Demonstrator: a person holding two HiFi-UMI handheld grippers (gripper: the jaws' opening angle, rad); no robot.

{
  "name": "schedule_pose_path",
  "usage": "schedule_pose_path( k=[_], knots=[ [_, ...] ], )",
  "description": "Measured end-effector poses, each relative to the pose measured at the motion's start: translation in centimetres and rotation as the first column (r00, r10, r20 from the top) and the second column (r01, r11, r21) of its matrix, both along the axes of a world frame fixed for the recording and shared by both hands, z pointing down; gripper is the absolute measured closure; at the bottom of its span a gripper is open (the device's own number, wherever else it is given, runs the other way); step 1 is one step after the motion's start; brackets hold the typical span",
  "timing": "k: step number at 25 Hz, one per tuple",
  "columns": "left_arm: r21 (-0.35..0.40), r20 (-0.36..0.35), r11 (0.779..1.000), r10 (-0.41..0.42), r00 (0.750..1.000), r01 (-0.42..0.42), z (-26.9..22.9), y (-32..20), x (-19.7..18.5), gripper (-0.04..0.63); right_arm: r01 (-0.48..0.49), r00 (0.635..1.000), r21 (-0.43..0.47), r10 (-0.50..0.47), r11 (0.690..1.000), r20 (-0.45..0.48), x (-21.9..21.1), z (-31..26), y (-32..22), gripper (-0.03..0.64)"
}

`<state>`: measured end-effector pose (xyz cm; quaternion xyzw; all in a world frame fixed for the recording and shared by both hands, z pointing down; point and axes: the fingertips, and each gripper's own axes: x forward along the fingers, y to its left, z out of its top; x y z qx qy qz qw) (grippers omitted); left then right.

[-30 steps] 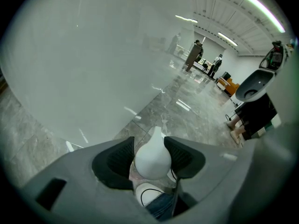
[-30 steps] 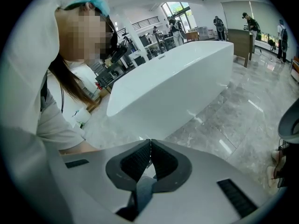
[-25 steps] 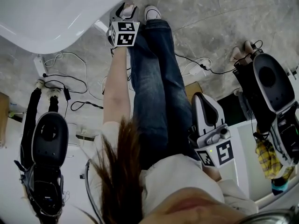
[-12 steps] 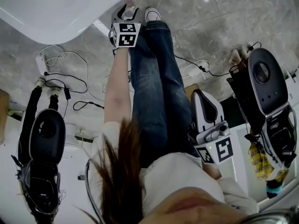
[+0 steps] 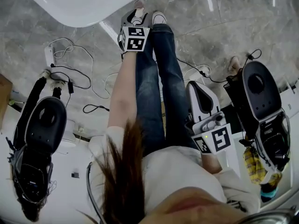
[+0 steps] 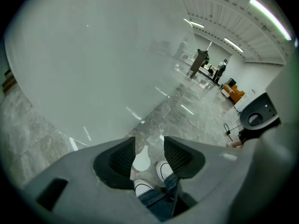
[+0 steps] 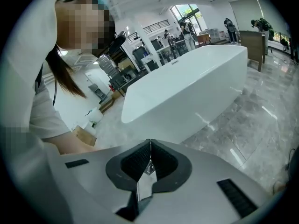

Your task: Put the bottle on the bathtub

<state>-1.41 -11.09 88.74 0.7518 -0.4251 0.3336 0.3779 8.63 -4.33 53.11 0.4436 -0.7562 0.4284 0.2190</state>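
The white bathtub (image 5: pixel 79 1) lies at the top left of the head view, and its curved wall (image 6: pixel 93 55) fills most of the left gripper view. I see no bottle in any view. My left gripper (image 5: pixel 135 14) is stretched forward at arm's length, close to the tub's lower wall. Its jaws (image 6: pixel 149 146) stand open with nothing held; the person's white shoes and the floor show through the gap. My right gripper (image 5: pixel 196 85) hangs by the person's waist, shut (image 7: pixel 150 146) and empty. It faces the bathtub (image 7: pixel 187 87) from a distance.
Dark rounded machines stand on the floor at the left (image 5: pixel 39 139) and right (image 5: pixel 261 106). Cables (image 5: pixel 70 73) and a power strip (image 5: pixel 49 55) lie on the grey marble floor (image 5: pixel 224 27). The person's jeans (image 5: pixel 159 87) fill the middle. People (image 6: pixel 201 62) stand far off.
The head view has shifted, so the tub sits higher and the side machines have slid. The left gripper stays open and stretched out; the right stays shut by the waist.
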Motion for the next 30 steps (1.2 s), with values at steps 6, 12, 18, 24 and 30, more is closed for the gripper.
schedule_pose_path(
  k=[6, 12, 18, 24, 30],
  knots=[
    [0.031, 0.007, 0.999, -0.029, 1.0, 0.029, -2.4, 0.5, 0.0, 0.391, 0.039, 0.999, 0.035, -0.039, 0.999, 0.009, 0.6, -1.3, 0.4, 0.603],
    [0.044, 0.013, 0.997, -0.06, 0.998, 0.059, -3.6, 1.1, 0.3, 0.391, 0.046, 0.999, 0.044, -0.046, 0.998, -0.013, 2.7, -1.8, 0.9, 0.603],
    [0.062, 0.005, 0.994, -0.085, 0.996, 0.085, -4.9, 0.2, 0.5, 0.391, 0.069, 0.998, 0.047, -0.069, 0.997, -0.004, 2.5, -2.1, 0.1, 0.603],
    [0.121, -0.033, 0.982, -0.143, 0.989, 0.146, -8.0, -2.4, -0.1, 0.393, 0.088, 0.996, 0.052, -0.088, 0.995, -0.004, 1.7, -2.6, -0.6, 0.603],
    [0.135, -0.038, 0.979, -0.15, 0.988, 0.154, -10.2, -3.1, -0.2, 0.439, 0.101, 0.995, 0.068, -0.1, 0.993, -0.006, 1.4, -3.2, -1.4, 0.603]
  ],
)
